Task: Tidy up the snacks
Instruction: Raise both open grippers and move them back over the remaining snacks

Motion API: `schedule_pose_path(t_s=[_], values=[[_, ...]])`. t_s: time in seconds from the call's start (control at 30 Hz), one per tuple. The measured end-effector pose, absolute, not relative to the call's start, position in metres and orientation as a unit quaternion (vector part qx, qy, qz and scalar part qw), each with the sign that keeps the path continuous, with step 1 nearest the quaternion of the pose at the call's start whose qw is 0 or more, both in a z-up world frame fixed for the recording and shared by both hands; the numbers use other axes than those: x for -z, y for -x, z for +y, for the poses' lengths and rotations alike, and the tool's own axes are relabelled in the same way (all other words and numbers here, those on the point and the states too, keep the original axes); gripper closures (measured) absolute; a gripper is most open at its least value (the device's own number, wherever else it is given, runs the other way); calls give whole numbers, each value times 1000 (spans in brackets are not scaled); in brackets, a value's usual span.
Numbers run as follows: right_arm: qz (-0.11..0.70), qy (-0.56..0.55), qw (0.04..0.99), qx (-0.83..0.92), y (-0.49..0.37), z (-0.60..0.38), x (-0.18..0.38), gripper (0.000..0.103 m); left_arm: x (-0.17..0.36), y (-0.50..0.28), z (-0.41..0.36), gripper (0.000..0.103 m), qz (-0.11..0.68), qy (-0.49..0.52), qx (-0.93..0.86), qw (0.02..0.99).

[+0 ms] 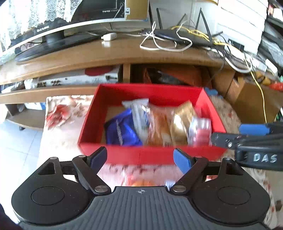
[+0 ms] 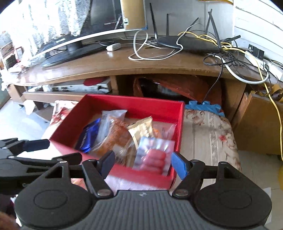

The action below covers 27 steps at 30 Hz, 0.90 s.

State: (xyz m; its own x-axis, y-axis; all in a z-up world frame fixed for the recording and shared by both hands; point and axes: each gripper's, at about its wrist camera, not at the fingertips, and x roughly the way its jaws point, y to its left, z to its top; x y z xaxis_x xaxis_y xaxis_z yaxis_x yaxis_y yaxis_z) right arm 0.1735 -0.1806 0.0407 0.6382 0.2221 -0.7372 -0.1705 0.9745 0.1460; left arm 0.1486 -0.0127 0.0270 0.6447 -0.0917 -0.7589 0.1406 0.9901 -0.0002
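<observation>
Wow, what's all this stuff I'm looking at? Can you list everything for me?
box: one, red, open, on the flowered cloth
snack packs: several inside the box; blue, orange, gold, red sausages
cloth: one, beige with flowers, under the box
wooden stand: one, brown, behind the box
screen: one, black, on the stand
router: one, black, among cables
left tool: open, empty
right tool: open, empty
</observation>
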Motion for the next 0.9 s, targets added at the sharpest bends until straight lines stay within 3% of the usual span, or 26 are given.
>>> schedule_pose_path(t_s=[0.4, 0.9], values=[[434, -16, 889, -148, -111, -175, -34, 33, -7, -91, 7, 14, 462, -44, 52, 884], [462, -25, 870, -169, -111, -171, -20, 33, 45, -112, 20, 14, 540, -40, 80, 837]])
